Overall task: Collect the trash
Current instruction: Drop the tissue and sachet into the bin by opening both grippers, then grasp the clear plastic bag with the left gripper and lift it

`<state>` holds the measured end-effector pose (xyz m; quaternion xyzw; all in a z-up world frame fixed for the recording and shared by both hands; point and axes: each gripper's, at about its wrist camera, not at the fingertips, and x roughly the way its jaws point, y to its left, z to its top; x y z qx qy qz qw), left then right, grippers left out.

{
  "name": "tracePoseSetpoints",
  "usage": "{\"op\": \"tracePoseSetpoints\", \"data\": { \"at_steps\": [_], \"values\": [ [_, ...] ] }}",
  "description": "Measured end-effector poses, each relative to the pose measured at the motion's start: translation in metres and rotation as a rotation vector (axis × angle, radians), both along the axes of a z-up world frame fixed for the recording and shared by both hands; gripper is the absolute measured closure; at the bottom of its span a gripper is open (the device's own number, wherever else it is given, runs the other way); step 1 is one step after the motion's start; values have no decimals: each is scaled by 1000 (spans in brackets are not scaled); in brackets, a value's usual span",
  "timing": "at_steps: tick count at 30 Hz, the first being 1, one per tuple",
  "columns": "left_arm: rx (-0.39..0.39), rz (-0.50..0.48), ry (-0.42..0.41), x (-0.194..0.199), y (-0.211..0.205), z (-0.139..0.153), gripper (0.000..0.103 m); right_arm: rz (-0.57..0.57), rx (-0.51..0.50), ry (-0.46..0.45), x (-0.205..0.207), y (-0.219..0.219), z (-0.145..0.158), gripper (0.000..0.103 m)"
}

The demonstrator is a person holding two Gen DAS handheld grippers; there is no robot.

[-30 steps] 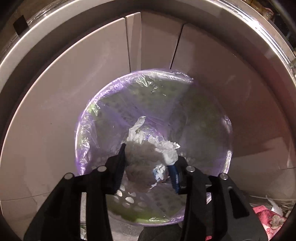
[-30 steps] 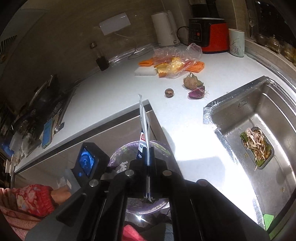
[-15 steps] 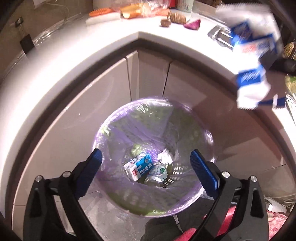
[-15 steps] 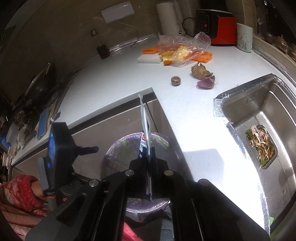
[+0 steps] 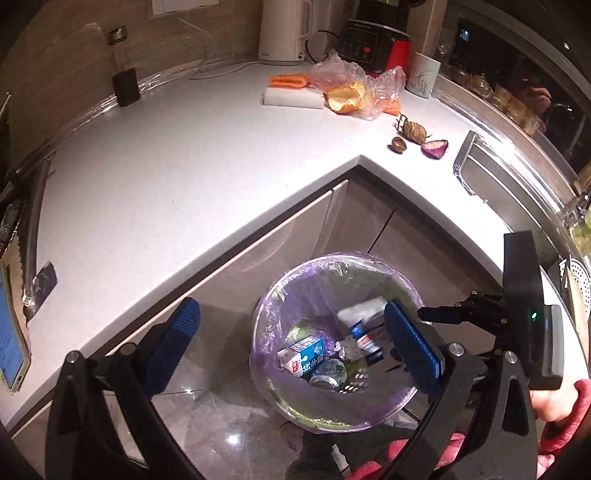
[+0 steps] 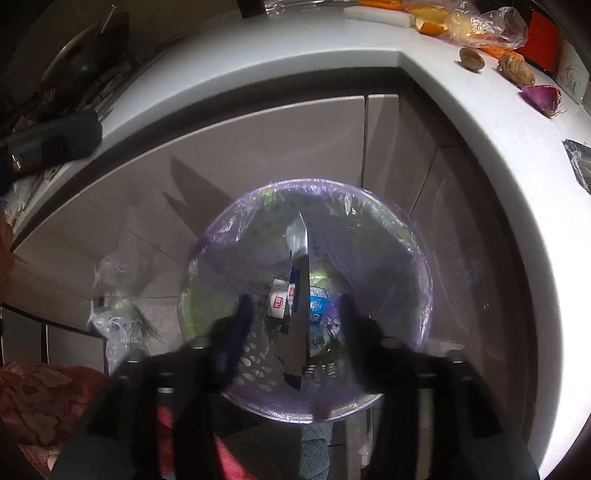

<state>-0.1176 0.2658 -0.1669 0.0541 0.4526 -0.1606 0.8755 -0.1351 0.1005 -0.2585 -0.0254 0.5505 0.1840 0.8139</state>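
A round bin with a purple liner (image 5: 280, 295) stands on the floor in front of the corner cabinets. At its bottom lie a small milk carton (image 5: 303, 358), a can (image 5: 328, 376) and a crumpled tissue (image 5: 347, 350). My left gripper (image 5: 297, 336) hangs above the bin, its jaws opening wide and empty. My right gripper (image 6: 293, 319) is low over the bin (image 6: 417, 266), its jaws opening. A flattened carton (image 6: 300, 295) stands edge-on between the pads, and neither pad touches it. The left wrist view shows this carton (image 5: 364, 325) inside the bin's mouth.
The white L-shaped counter (image 5: 184, 184) carries a plastic bag of peelings (image 5: 354, 92), vegetable scraps (image 5: 413, 133), a kettle (image 5: 284, 29) and a dark bottle (image 5: 125, 81). A sink (image 5: 498, 177) lies at the right. A clear bag (image 6: 118, 306) sits on the floor left of the bin.
My left gripper opened, dropped the crumpled tissue into the bin and rose. My right gripper came down over the bin and opened off the flattened carton.
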Motion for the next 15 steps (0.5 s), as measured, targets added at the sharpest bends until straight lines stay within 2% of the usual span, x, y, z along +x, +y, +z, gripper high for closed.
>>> {"op": "tracePoseSetpoints", "data": {
  "at_steps": [2,5,10,15],
  "values": [
    [2,13,-3,6,2,5,8,13,-20,11,0,2,-1,25],
    [4,23,-13,15,-2,9,8,8,-33,-20,1,-4,11,16],
    [7,19,-46,48,-20,24,8,-39,-21,-143,6,-35,62,3],
    [6,-1,-122,108,-49,53,8,-98,-13,-241,23,-76,108,2]
  ]
}}
